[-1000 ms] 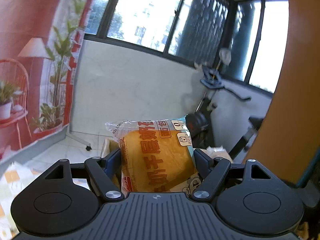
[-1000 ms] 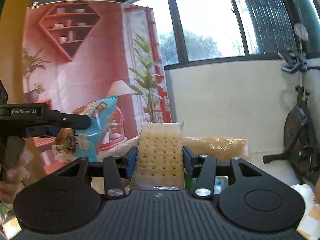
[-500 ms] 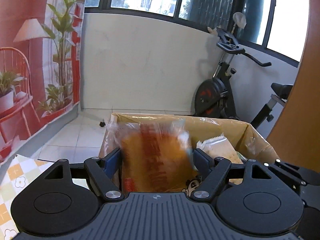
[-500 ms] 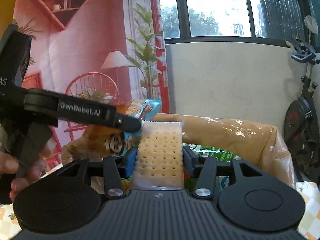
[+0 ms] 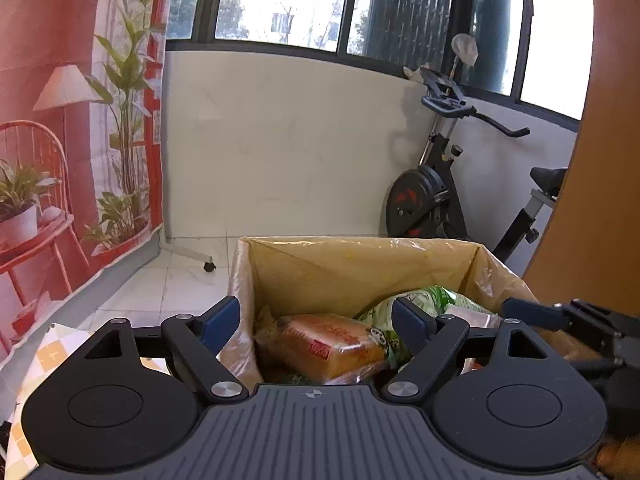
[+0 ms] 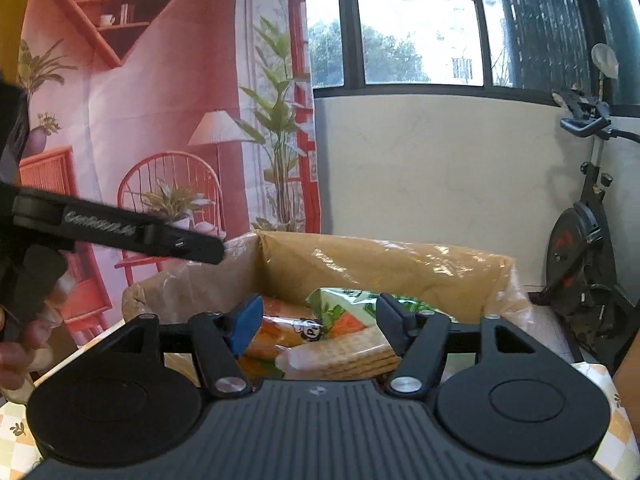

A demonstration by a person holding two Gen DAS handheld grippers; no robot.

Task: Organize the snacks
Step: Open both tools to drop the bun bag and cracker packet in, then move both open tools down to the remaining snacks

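A cardboard box point(image 5: 352, 268) lined with clear plastic stands in front of both grippers. In the left wrist view the orange bread packet point(image 5: 332, 346) lies inside it, below my left gripper point(image 5: 316, 316), whose jaws are opening with nothing pressed between them. A green snack bag point(image 5: 424, 300) lies beside the bread. In the right wrist view the cracker packet point(image 6: 352, 354) rests on the snacks in the box point(image 6: 400, 264), free of my right gripper point(image 6: 320, 320), whose jaws are opening too. The left gripper point(image 6: 120, 232) reaches in from the left there.
An exercise bike point(image 5: 436, 184) stands on the floor behind the box by the white wall. A printed red backdrop point(image 6: 160, 120) hangs at the left. A checked tablecloth point(image 5: 48, 356) covers the table under the box. A hand point(image 6: 24, 344) holds the left gripper's handle.
Both grippers moved over the box and tipped downward. The left one let go of the bread packet and the right one let go of the cracker packet; both packets now lie in the box.
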